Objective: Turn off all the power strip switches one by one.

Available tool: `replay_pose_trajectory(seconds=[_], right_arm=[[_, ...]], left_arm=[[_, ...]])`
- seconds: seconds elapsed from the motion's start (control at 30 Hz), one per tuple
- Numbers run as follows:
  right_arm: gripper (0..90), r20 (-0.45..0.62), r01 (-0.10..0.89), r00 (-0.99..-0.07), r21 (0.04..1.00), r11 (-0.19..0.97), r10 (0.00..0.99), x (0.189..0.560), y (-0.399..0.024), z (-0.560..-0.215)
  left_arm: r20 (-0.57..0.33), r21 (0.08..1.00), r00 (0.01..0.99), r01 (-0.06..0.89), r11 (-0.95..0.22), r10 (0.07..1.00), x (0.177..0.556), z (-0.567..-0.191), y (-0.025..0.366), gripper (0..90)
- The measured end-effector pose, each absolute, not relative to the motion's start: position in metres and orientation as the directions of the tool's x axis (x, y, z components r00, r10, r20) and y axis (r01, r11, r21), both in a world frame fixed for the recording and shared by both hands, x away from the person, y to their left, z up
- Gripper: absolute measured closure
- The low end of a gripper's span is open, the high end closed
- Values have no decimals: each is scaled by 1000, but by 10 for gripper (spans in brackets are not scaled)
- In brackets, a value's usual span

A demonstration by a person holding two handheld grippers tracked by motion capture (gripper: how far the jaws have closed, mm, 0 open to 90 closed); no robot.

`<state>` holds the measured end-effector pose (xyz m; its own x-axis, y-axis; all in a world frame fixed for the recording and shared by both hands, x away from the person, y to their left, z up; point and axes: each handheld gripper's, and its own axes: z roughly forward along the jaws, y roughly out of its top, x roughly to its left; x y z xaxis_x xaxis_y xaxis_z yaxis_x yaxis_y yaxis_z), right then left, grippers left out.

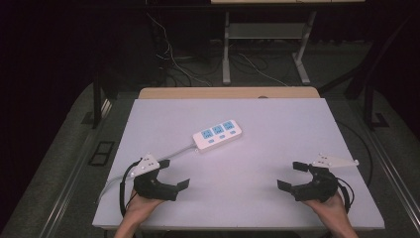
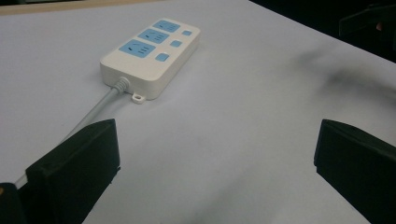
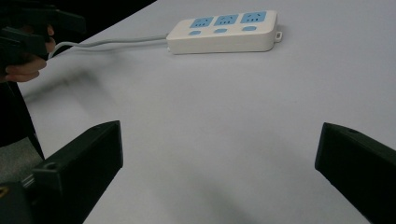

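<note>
Two sets of tongs rest low at the near edge of the white surface (image 1: 277, 119), both released with nothing between their jaws: the left tongs (image 1: 177, 172) at the near left, the right tongs (image 1: 292, 174) at the near right. The power strip (image 1: 217, 134) lies flat near the middle of the surface, farther from the person than either hand and a little left of centre. Its long axis runs on a diagonal, the far end pointing up and to the right in the high view, the cord end facing the near left. From that end the grey cord (image 1: 173, 151) trails back toward the left tongs and passes just beside them. By my reading the left hand (image 1: 141, 208) is the nearer one, with the strip ahead and to its right; the right tongs would have to cross more open surface, forward and to the left.
</note>
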<state>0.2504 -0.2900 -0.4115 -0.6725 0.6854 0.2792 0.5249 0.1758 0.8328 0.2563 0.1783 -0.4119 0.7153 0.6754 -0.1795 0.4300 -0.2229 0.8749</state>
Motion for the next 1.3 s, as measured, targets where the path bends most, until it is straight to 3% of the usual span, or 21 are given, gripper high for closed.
replay_pose_trajectory(seconds=[1.3], right_arm=[[6, 308, 558, -664, 810, 177, 682, 245, -296, -412]], left_arm=[[-174, 855, 720, 449, -259, 672, 259, -401, 174, 0]])
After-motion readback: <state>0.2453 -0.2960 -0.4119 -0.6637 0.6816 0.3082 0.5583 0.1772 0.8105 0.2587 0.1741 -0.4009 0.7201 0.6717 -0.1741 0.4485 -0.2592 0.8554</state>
